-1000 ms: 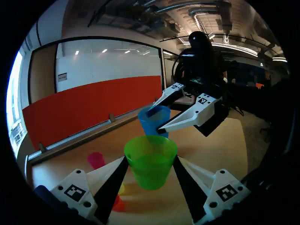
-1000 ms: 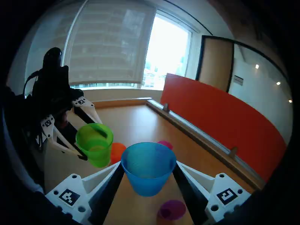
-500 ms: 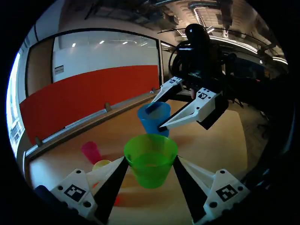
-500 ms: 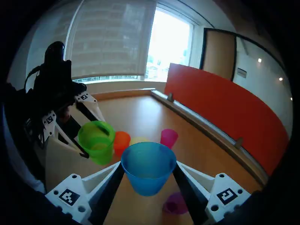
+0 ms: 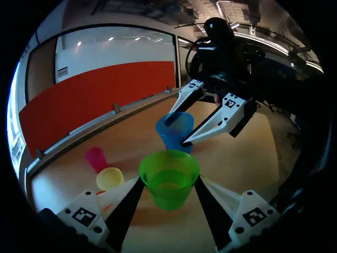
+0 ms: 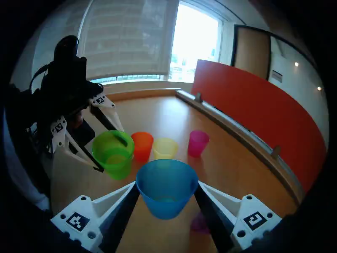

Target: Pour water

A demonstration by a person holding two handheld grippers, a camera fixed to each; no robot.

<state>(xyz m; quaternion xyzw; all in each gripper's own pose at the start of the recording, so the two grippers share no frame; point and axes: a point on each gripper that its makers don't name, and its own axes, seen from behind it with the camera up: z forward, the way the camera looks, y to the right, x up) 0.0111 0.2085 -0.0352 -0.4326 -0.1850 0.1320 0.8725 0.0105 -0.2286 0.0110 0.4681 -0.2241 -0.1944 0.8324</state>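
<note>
While the left claw gripped the green cup, both fingers pressed to its sides below the rim, the right claw clasped the blue cup the same way, each closed only to the width of its cup. Both cups were upright, mouths open to the cameras.

From the left gripper view, the blue cup was just beyond the green one, near it but apart, over the wooden table.

From the right gripper view, the green cup was to the left of the blue. Behind them an orange cup, a yellow cup and a pink cup stood in a row on the table, the orange one just beside the green cup. A purple cup showed partly behind the right claw's finger. A red panel ran along the table's far edge.

Whether either held cup rested on the table could not be told.
</note>
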